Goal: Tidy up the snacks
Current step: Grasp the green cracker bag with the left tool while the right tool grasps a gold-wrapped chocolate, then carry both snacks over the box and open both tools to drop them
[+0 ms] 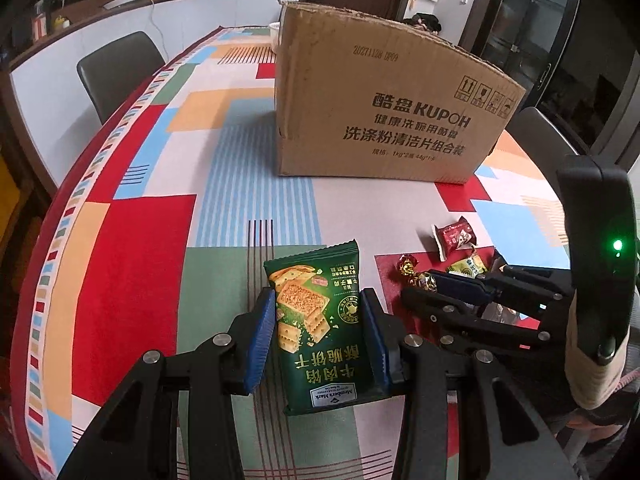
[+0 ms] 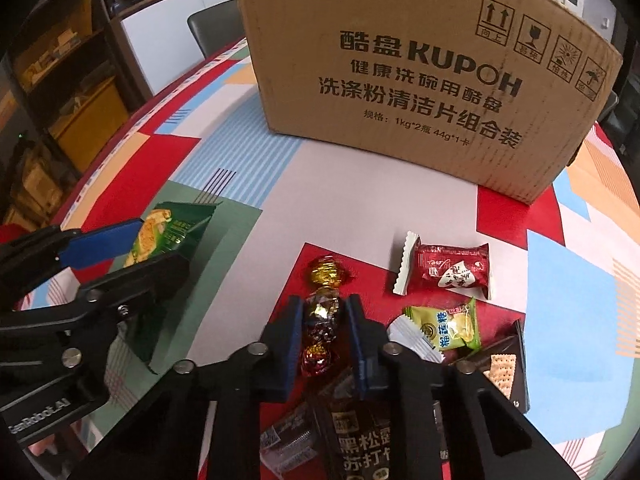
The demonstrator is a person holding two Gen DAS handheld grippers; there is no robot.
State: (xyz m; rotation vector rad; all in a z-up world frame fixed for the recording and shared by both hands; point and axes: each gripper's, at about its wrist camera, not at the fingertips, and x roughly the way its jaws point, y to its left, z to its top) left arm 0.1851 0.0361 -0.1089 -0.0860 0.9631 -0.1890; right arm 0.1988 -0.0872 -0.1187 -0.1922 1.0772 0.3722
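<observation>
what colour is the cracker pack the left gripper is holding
Dark green, with golden crackers printed on it; the left gripper view shows it best.

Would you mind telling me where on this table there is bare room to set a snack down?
Free: the cloth between the cardboard box and the snacks, and the table's left stretch beyond the green cracker packet held in the left gripper. Crowded: around the right gripper, closed on a foil candy strip, beside the red packet and light green packet.

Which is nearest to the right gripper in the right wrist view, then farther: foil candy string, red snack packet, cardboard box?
From the right gripper:
1. Foil candy string, between its fingers.
2. Red snack packet, ahead to the right.
3. Cardboard box, farthest, at the back.
</observation>
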